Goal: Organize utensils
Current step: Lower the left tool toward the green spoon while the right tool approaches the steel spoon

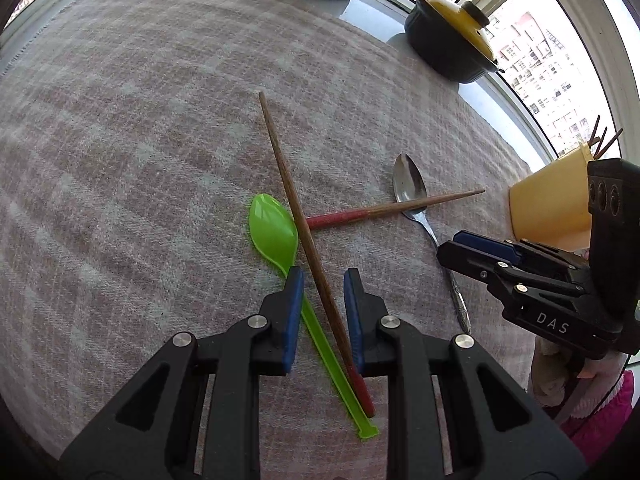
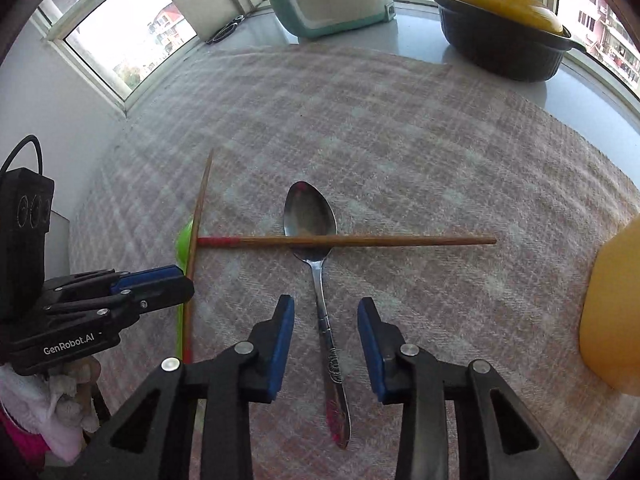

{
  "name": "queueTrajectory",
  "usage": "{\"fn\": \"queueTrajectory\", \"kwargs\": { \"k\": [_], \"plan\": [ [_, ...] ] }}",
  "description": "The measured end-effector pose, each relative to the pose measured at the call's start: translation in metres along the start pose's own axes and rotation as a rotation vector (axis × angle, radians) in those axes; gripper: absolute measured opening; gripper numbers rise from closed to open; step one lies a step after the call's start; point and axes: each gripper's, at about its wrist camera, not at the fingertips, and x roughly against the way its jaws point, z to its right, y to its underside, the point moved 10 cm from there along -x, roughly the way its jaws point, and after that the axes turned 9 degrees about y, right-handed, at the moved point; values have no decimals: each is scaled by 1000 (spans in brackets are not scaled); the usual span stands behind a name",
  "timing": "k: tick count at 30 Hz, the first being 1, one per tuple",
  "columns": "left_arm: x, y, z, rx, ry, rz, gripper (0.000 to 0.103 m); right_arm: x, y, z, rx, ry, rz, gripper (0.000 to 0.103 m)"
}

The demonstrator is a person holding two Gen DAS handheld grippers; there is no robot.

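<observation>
Your left gripper (image 1: 323, 280) gapes empty astride the chopstick (image 1: 298, 224) and green spoon (image 1: 276, 232), your right gripper (image 2: 326, 312) equally wide over the metal spoon (image 2: 316, 248), both lined up to pinch handles.

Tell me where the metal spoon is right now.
The metal spoon lies on the checked cloth, handle between the open right gripper fingers, with a chopstick lying across its bowl.

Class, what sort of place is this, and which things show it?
Probably a home kitchen counter by a window: a lidded pot, a metal spoon and chopsticks lie on a cloth.
</observation>
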Motion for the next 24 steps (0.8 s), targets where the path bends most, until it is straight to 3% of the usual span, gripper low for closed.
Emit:
{"fn": "queueTrajectory", "kwargs": {
  "k": [20, 24],
  "plan": [
    [-8, -8, 5, -85, -80, -4, 20, -12, -8, -8, 62, 53, -27, 25],
    [-9, -7, 9, -94, -68, -6, 20, -12, -8, -8, 57, 51, -26, 24]
  ]
}}
